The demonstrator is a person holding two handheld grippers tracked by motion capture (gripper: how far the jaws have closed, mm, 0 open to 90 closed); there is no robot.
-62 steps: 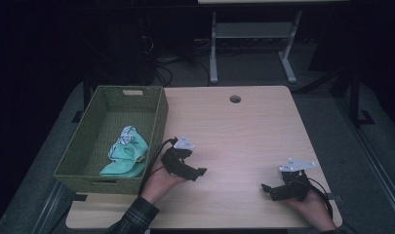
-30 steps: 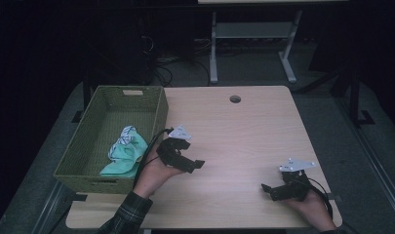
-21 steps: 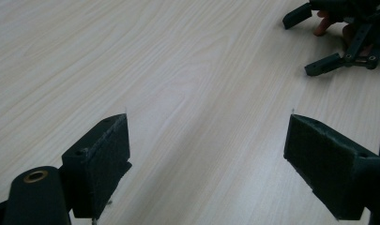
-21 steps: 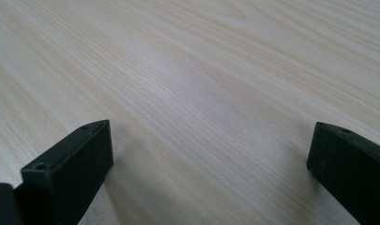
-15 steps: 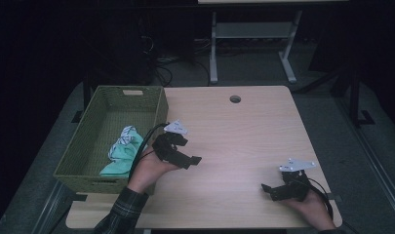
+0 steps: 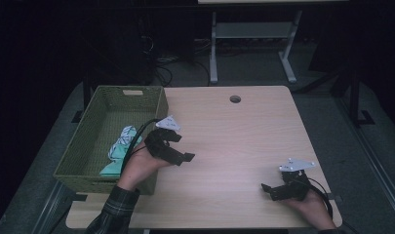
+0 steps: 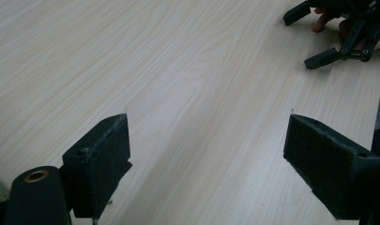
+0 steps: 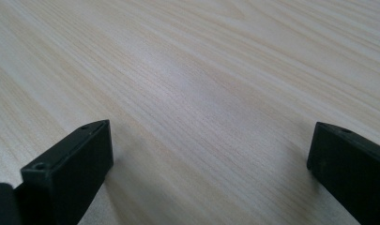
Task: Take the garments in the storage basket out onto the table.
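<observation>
— Resting near the front edge of the worktop, the right claw is sitting well to the right of the green basket, its jaws spread wide over bare wood, gripping nothing.

— And the left claw?

— It is hovering just beside the green basket's right wall, jaws likewise gaping and empty, pointing away from the basket across the worktop toward the right claw.

— Where is the cloth lying?

— The teal and white cloth is lying crumpled inside the green basket, against its right wall, just left of the left hand.
</observation>
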